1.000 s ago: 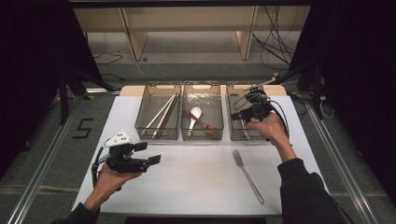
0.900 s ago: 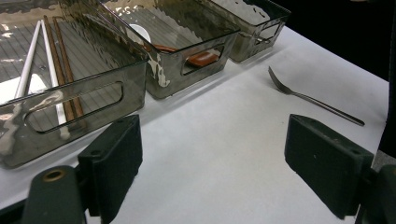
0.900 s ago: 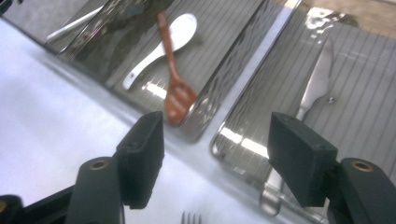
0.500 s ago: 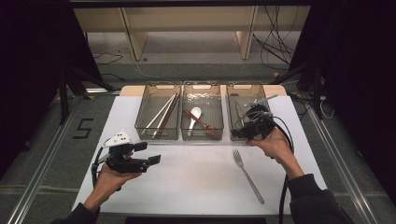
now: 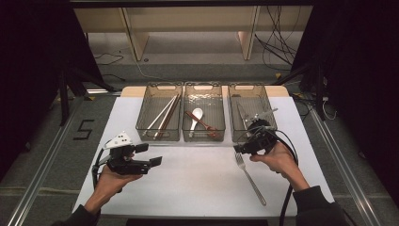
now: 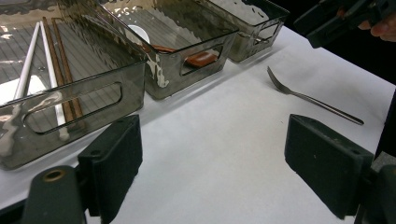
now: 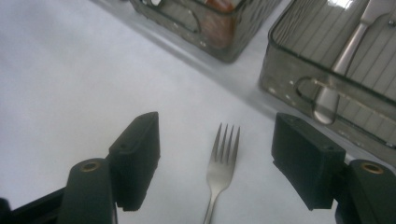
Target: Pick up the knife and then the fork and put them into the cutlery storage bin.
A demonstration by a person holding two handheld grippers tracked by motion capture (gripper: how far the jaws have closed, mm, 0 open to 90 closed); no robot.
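high view: on the white table cover [image 5: 197,183] a fork [image 5: 249,178] lay to the right of centre, tines toward the three clear bins. the right gripper [image 5: 241,149] hung just above the tines, in front of the right bin [image 5: 251,117], which held metal cutlery. the middle bin [image 5: 203,117] held a white spoon [image 5: 195,116] and a brown one; the left bin [image 5: 159,117] held chopsticks [image 5: 164,116]. the left gripper [image 5: 153,154] sat well apart at the left, near the table's front, jaws spread and empty.

left gripper view: its two black jaws stood wide apart over bare white cover with nothing between them. the fork [image 6: 312,98] lay farther off to the right, and the right gripper [image 6: 336,18] showed at the top corner.

right gripper view: the jaws were spread wide, and the fork [image 7: 222,161] lay between them on the cover, tines pointing up the frame; neither pad touched it. the right bin [image 7: 299,88] stood just beyond, a utensil handle showing through its wall.
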